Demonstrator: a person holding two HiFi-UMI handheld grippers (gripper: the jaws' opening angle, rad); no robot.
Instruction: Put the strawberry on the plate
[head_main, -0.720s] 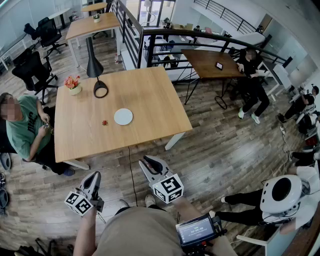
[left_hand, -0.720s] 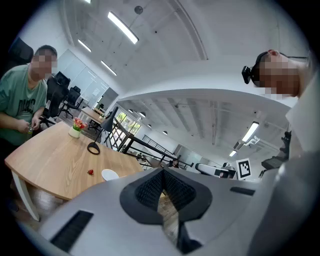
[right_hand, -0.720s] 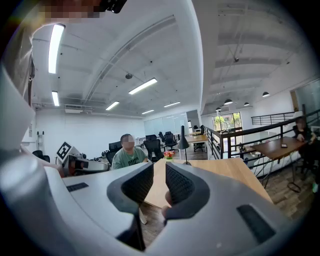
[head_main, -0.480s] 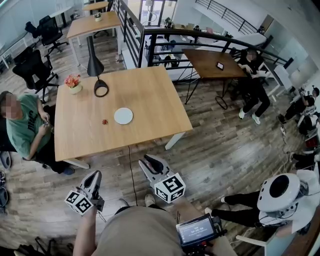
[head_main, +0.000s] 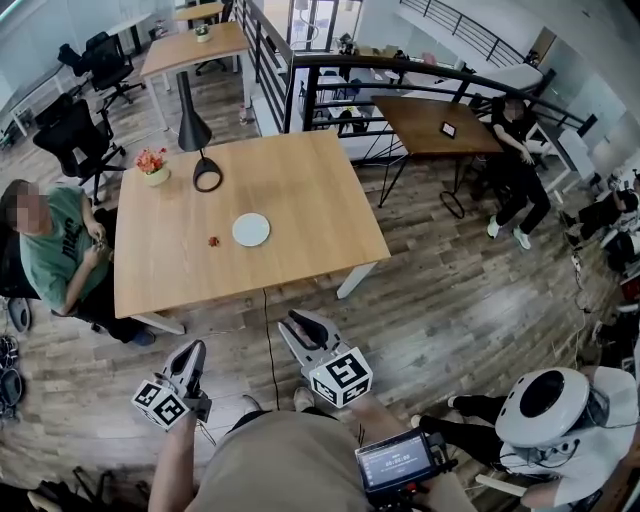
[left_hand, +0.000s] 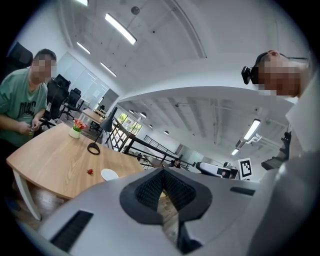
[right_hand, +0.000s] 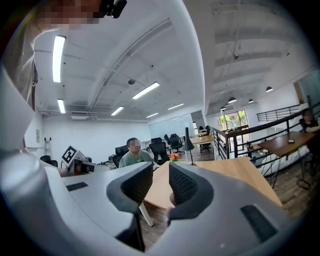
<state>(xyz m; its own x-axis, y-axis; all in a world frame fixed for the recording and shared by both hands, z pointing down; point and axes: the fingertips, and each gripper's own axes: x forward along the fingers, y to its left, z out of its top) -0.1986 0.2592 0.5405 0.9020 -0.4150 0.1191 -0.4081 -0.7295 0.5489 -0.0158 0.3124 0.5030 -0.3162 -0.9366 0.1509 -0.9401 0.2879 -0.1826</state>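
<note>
Strawberry (head_main: 213, 240) on table (head_main: 310, 190), near plate (head_main: 251, 229), at its 9 o'clock. Left gripper (head_main: 195, 350) jaws together, empty. Right gripper (head_main: 297, 322) jaws slightly apart, empty.

My left gripper (head_main: 194, 350) and right gripper (head_main: 296, 323) are pale grey with black ribbed pads (right_hand: 187, 182). The cube (head_main: 342, 375) on each is white with black square markers. The table (head_main: 300, 190) is light honey wood. On the table are a red strawberry (head_main: 213, 240), a white plate (head_main: 251, 229), a black lamp (head_main: 200, 150) and pink-red flowers (head_main: 150, 158). Beside the table, a seated person (head_main: 55, 265) wears a green shirt. Under the table, the floor (head_main: 450, 290) is dark brown planks.
</note>
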